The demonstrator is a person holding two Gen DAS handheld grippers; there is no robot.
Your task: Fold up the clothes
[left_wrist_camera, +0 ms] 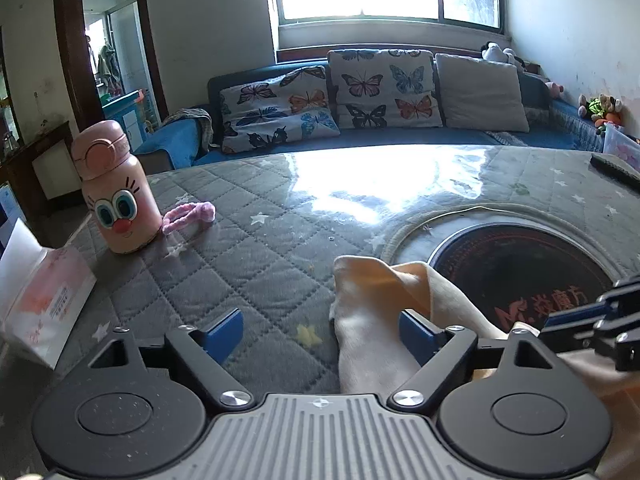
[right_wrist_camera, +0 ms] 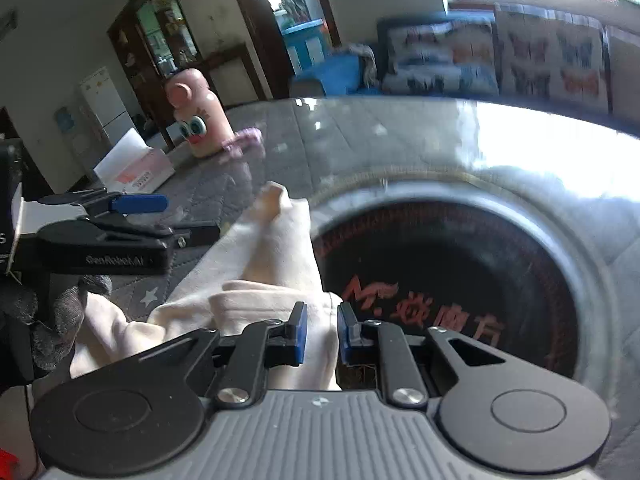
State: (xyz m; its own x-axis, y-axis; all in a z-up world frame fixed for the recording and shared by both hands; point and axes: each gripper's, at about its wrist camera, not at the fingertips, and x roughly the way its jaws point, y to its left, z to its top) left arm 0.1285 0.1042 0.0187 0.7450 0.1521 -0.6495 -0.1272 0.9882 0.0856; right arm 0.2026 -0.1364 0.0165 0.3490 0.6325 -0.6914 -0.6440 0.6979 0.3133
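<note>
A cream garment (left_wrist_camera: 372, 336) lies bunched on the grey quilted table cover (left_wrist_camera: 240, 248), beside a round dark inset. My left gripper (left_wrist_camera: 320, 332) is open; the cloth lies between its blue pads, near the right one. In the right wrist view the same garment (right_wrist_camera: 276, 248) stretches away from my right gripper (right_wrist_camera: 322, 332), whose blue pads are nearly closed on a fold of it. The left gripper (right_wrist_camera: 140, 216) shows there at the left, held by a gloved hand, jaws open.
A pink cartoon-face bottle (left_wrist_camera: 114, 196) and a pink knitted band (left_wrist_camera: 188, 216) stand at the table's far left. A tissue box (left_wrist_camera: 44, 300) sits at the left edge. The round dark cooktop (left_wrist_camera: 520, 272) is at right. A remote (left_wrist_camera: 612, 168) lies far right. A sofa with cushions (left_wrist_camera: 360, 96) is behind.
</note>
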